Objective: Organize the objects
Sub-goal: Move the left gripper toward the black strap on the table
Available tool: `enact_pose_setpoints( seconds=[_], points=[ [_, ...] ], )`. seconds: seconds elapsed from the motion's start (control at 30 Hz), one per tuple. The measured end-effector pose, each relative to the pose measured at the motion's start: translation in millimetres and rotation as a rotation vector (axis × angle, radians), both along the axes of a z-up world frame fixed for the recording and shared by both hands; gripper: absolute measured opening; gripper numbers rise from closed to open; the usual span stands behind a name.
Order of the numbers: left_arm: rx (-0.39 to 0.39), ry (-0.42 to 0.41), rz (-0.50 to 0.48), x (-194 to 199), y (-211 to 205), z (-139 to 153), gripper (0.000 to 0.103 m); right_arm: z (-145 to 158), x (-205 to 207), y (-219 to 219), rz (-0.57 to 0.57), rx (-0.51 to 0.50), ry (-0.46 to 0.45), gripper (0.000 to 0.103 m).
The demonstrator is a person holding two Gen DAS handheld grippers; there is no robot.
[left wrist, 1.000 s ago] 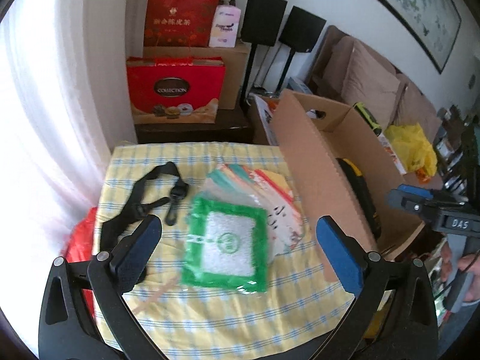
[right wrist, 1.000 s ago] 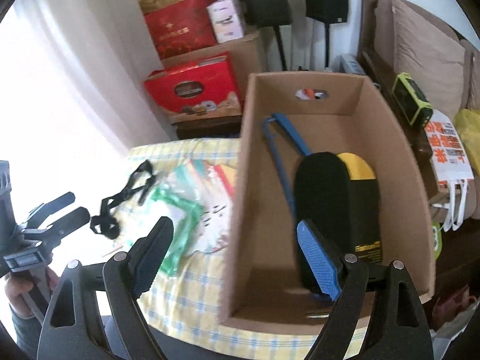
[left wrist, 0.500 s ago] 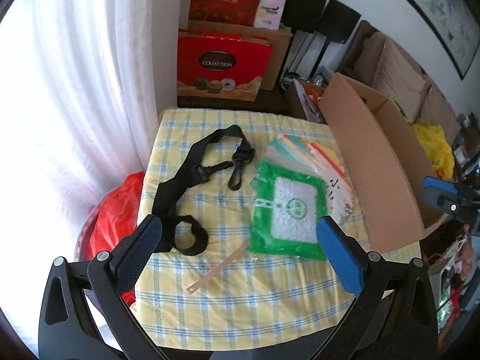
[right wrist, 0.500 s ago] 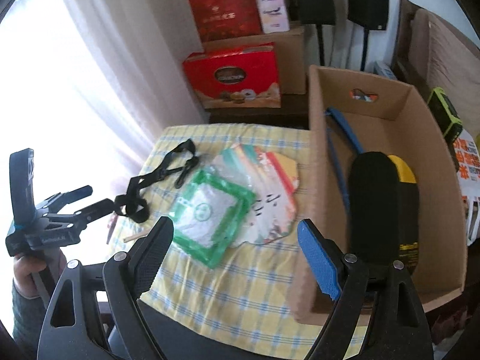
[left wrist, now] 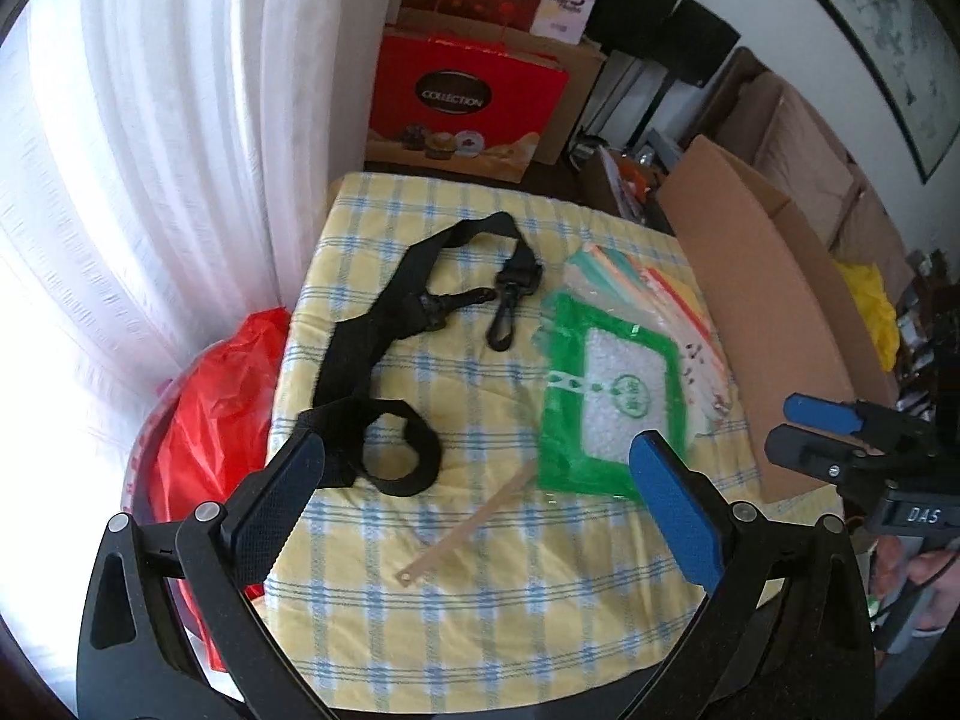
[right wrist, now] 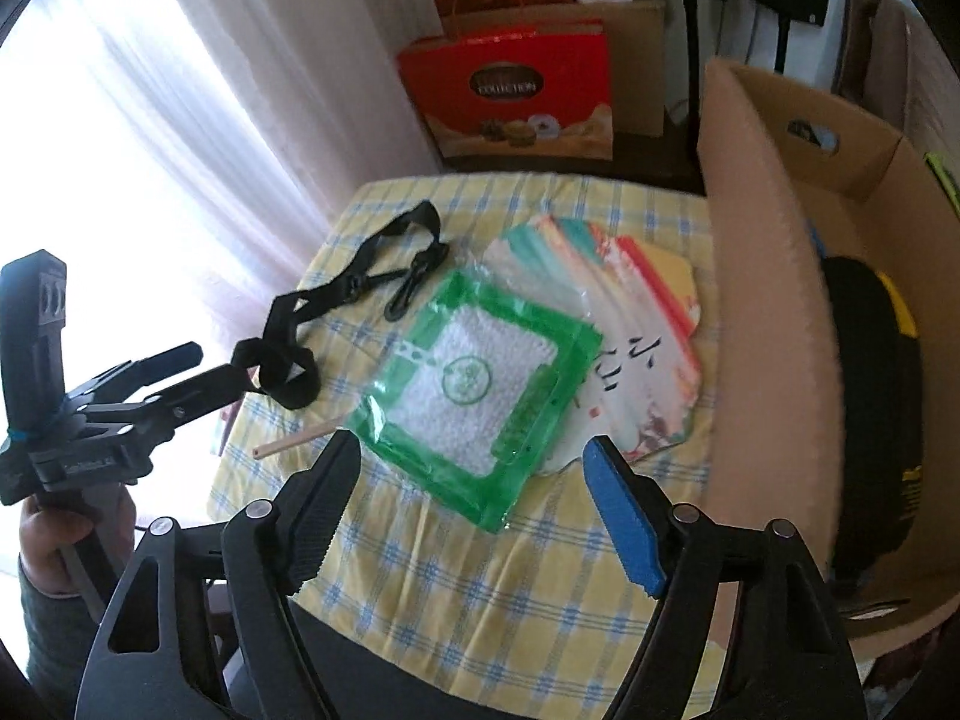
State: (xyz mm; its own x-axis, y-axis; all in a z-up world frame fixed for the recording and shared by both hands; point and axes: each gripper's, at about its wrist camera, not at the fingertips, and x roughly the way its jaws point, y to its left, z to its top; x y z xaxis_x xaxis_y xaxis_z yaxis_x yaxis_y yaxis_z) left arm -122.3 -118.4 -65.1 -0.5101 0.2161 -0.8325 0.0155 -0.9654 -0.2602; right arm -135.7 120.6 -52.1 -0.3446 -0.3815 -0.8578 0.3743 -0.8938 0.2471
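A black strap (left wrist: 384,348) with clips lies on the yellow checked table (left wrist: 480,600), left of a green-edged plastic bag (left wrist: 612,396) that rests on a colourful paper fan (left wrist: 666,294). A thin wooden stick (left wrist: 468,534) lies near the front. My left gripper (left wrist: 480,492) is open and empty above the stick and the strap's loop. My right gripper (right wrist: 474,492) is open and empty above the green bag's (right wrist: 480,378) near edge; the strap (right wrist: 336,300) and the fan (right wrist: 636,348) show there too. Each gripper appears in the other's view.
An open cardboard box (right wrist: 774,276) stands at the table's right side, holding a black and yellow object (right wrist: 870,396). A red plastic bag (left wrist: 222,396) sits left of the table by the white curtain. Red gift boxes (left wrist: 468,102) stand behind.
Both grippers have swung left, away from the cardboard box and over the table. The left gripper now faces the strap and stick; the right now faces the green bag. Both stay open.
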Motion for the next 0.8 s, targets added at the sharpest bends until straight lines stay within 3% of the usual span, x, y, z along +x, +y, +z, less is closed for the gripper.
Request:
enact_pose_setpoints(
  seconds=[0.17, 0.57, 0.7, 0.8],
  points=[
    [-0.040, 0.000, 0.050, -1.8, -18.5, -9.8, 0.101, -18.0, -5.6, -4.7, -0.005, 0.007, -0.020, 0.074],
    [-0.037, -0.042, 0.149, -20.9, -50.0, -47.5, 0.101, -34.3, -29.1, -21.0, 0.003, 0.009, -0.027, 0.067],
    [-0.033, -0.062, 0.146, -26.6, -49.7, -58.5, 0.101, -27.0, -51.5, -33.7, 0.017, -0.010, -0.017, 0.063],
    [-0.032, -0.068, 0.141, -30.1, -48.9, -63.6, 0.099, -23.7, -67.7, -45.4, 0.025, -0.013, -0.006, 0.051]
  ],
)
